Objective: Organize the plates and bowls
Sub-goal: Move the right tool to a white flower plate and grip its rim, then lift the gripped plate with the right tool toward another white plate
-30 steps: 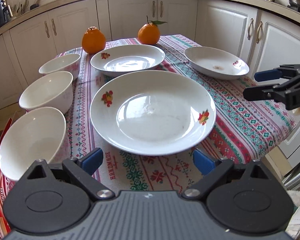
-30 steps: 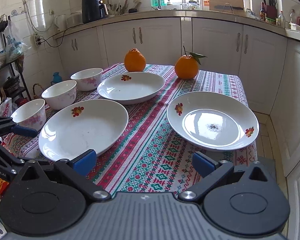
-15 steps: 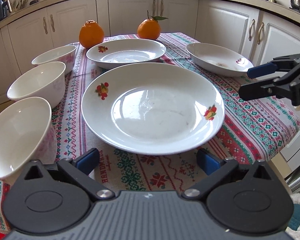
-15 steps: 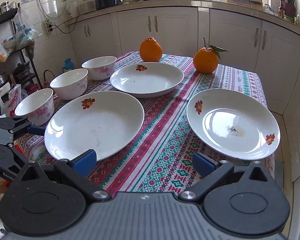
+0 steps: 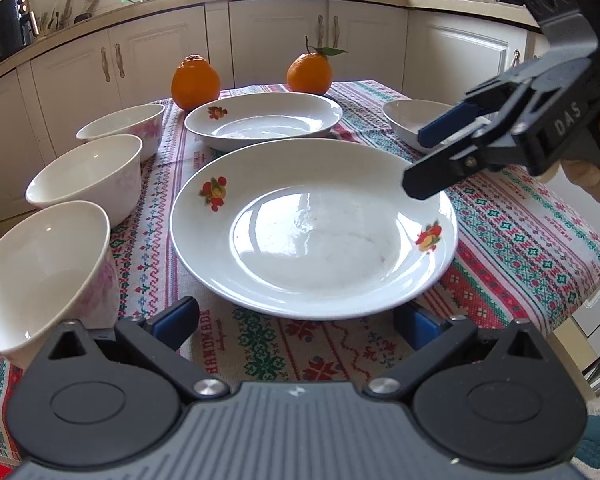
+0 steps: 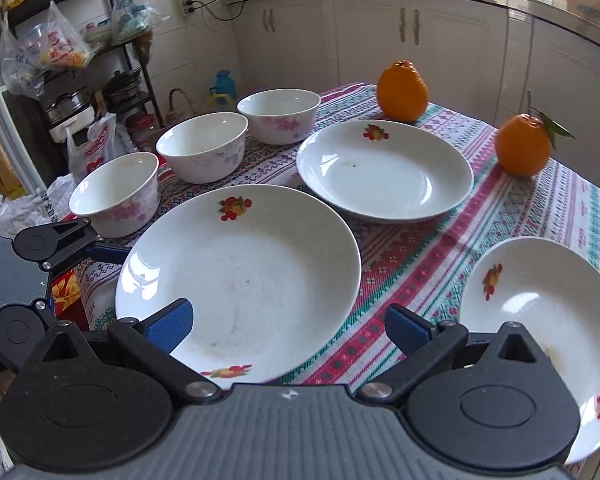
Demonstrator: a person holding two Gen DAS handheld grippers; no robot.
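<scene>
White kitchen cupboards (image 5: 284, 40) curve behind a counter covered by a patterned cloth (image 5: 532, 240). On it the large plate (image 5: 312, 228) lies nearest me, with a second plate (image 5: 264, 120) just behind it and a third plate (image 6: 548, 320) off to my right. Three bowls (image 5: 88, 176) stand in a row along the left edge, each just beside the next (the nearest one fills the left wrist view's lower corner). Two oranges (image 5: 196, 84) sit at the far end, behind the second plate.

My left tool (image 5: 296, 326) has its blue pads spread wide at the near rim of the large plate, with the rim between them but not pressed. My right tool (image 6: 288, 330) is also wide, nothing gripped; its left pad (image 6: 168, 326) lies over the large plate's near rim, its right pad over the cloth between that plate and the third one. In the left wrist view it hangs above the large plate's right side, my hand (image 5: 596, 172) behind it.
</scene>
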